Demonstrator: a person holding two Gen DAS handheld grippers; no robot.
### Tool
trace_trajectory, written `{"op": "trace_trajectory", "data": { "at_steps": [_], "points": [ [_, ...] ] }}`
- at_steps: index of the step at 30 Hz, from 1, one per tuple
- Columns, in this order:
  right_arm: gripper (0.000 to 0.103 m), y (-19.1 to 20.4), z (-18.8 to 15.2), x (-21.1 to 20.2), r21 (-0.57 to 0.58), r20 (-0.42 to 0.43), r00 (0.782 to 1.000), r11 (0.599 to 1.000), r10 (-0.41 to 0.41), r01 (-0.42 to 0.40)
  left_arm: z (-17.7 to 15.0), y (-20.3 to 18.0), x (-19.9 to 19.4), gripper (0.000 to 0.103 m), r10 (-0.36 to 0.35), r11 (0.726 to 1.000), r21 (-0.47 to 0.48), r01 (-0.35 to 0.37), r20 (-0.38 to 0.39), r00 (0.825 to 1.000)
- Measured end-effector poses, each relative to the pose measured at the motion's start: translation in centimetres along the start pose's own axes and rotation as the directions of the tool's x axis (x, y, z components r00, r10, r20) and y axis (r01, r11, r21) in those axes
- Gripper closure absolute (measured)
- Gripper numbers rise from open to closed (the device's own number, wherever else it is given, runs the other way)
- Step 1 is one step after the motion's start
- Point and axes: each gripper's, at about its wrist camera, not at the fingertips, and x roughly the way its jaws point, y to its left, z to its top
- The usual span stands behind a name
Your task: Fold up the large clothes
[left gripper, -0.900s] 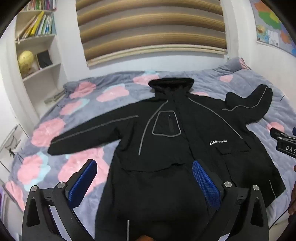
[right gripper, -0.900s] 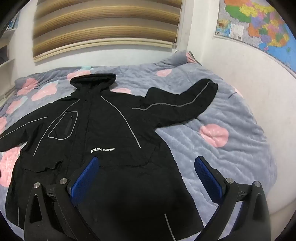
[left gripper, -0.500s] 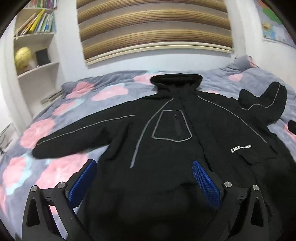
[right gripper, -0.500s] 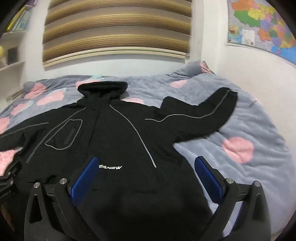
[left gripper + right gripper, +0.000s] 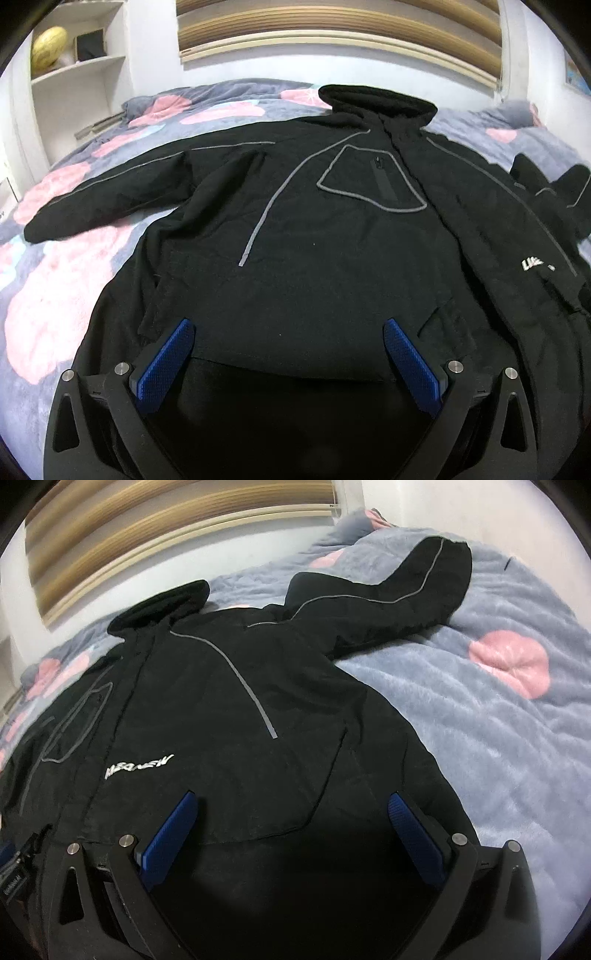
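Observation:
A black hooded jacket (image 5: pixel 332 251) with grey piping and a white chest logo lies spread face up on the bed, hood toward the far wall. It also fills the right wrist view (image 5: pixel 229 720). Its left sleeve (image 5: pixel 110 195) stretches out to the left; its right sleeve (image 5: pixel 388 590) bends up toward the far right. My left gripper (image 5: pixel 288 332) is open and empty, low over the jacket's lower left front. My right gripper (image 5: pixel 291 805) is open and empty, low over the lower right front. The jacket's hem is hidden under the grippers.
The bed has a grey blanket with pink blobs (image 5: pixel 509 709), bare to the right of the jacket and to its left (image 5: pixel 55 280). A white shelf unit (image 5: pixel 74 70) stands at the far left. A window blind (image 5: pixel 332 29) hangs on the far wall.
Both grippers have come down and forward, much closer to the jacket's lower front. The right gripper has tilted, so its view leans. Both stay open. The jacket has not moved.

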Motion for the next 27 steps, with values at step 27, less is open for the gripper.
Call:
{"op": "trace_trajectory", "data": {
  "at_steps": [27],
  "points": [
    [0.0,0.7,-0.5,0.6,-0.032,-0.025,0.999,0.999,-0.037,0.036,-0.7,3.3,1.3,0.001,-0.045,0.999,-0.016,0.045,-0.008,0.999]
  ]
}}
